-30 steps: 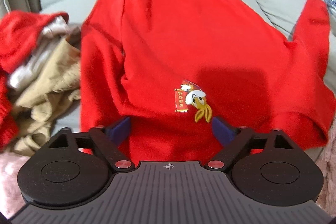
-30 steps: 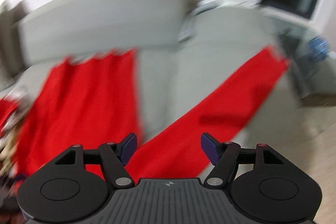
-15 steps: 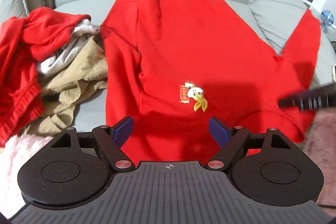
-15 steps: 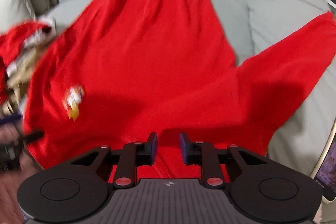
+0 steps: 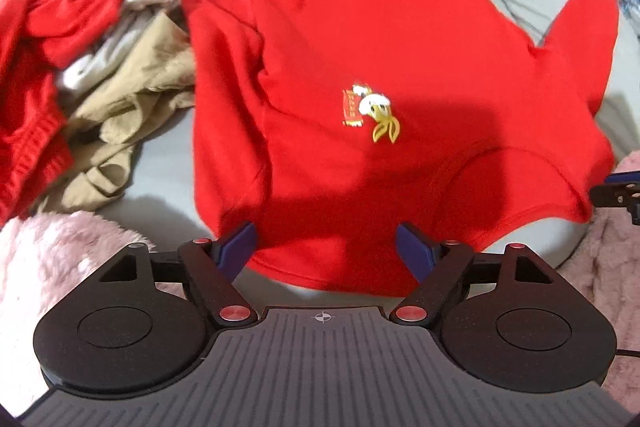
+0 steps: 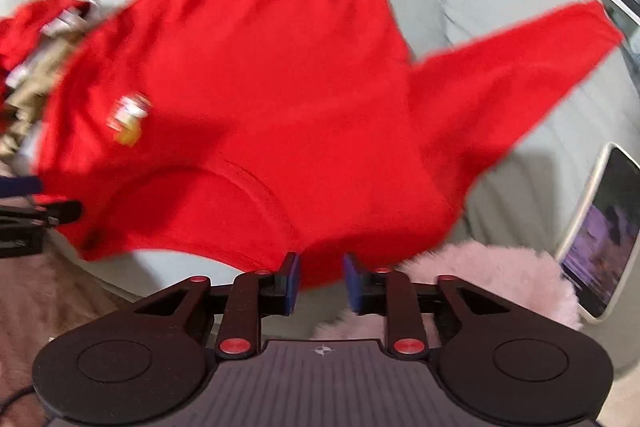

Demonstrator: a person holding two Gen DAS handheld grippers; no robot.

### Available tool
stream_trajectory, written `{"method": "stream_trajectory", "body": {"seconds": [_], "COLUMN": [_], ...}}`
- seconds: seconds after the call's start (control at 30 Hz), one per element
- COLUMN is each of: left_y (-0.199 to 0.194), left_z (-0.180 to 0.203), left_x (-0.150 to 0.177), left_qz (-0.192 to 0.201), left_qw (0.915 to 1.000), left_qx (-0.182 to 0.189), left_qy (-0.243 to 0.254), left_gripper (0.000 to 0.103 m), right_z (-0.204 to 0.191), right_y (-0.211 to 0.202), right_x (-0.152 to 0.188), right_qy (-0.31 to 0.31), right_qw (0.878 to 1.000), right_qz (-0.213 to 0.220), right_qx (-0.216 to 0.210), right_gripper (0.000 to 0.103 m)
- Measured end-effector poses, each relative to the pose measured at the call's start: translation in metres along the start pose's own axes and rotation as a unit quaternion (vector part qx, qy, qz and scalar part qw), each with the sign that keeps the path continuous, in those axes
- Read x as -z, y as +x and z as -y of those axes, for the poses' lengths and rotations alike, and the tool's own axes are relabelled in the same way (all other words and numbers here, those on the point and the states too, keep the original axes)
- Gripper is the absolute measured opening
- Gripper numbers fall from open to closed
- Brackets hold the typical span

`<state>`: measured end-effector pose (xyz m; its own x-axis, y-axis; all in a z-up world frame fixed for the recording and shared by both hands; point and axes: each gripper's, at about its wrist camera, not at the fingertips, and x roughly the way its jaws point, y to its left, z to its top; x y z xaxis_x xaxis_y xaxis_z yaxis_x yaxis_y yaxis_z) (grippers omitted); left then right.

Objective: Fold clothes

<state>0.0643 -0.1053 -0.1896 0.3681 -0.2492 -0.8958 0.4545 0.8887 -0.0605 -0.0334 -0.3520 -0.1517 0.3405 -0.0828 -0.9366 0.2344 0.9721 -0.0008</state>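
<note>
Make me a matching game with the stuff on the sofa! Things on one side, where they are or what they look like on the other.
Things:
1. red sweater
2. beige clothes
3. phone
4. left gripper

Descriptions:
A. screen lit, lying at the right edge of the sofa beside pink fluff
B. spread flat, a small cartoon badge on its front
C. jaws wide apart above the sweater's near edge
D. crumpled in a pile to the left of the sweater

Pairs: 1-B, 2-D, 3-A, 4-C
</note>
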Motion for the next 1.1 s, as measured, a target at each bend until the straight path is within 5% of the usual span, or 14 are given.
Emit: {"method": "stream_trajectory", "body": {"seconds": [0.23, 0.67, 0.83, 0.97, 1.1], "left_y": [-0.007, -0.009, -0.018, -0.011, 0.002], "left_z": [-0.008, -0.042, -0.075, -0.110, -0.136], "left_x": [0.004, -0.016, -0.035, -0.044, -0.039], "left_qz": [-0.002, 0.014, 0.070, 0.103, 0.089], "left_qw": [0.9996, 0.9965, 0.9938, 0.9862, 0.9790], "left_qx": [0.002, 0.001, -0.042, -0.060, -0.023], "left_qy": [-0.027, -0.083, -0.076, -0.115, -0.182], "left_gripper": [0.082, 0.081, 0.081, 0.080, 0.073], "right_z": [-0.036, -0.046, -0.072, -0.111, -0.162], "right_y": [-0.008, -0.001, 0.006, 0.022, 0.060], "right_x": [-0.001, -0.008, -0.057, -0.108, -0.167], "right_qy": [-0.037, -0.043, -0.081, -0.118, -0.131], "right_qw": [0.998, 0.994, 0.986, 0.978, 0.973], "right_qz": [0.012, 0.023, 0.043, 0.063, 0.060], "right_qx": [-0.059, -0.101, -0.135, -0.160, -0.179], "right_gripper": [0.034, 0.038, 0.038, 0.038, 0.039]}}
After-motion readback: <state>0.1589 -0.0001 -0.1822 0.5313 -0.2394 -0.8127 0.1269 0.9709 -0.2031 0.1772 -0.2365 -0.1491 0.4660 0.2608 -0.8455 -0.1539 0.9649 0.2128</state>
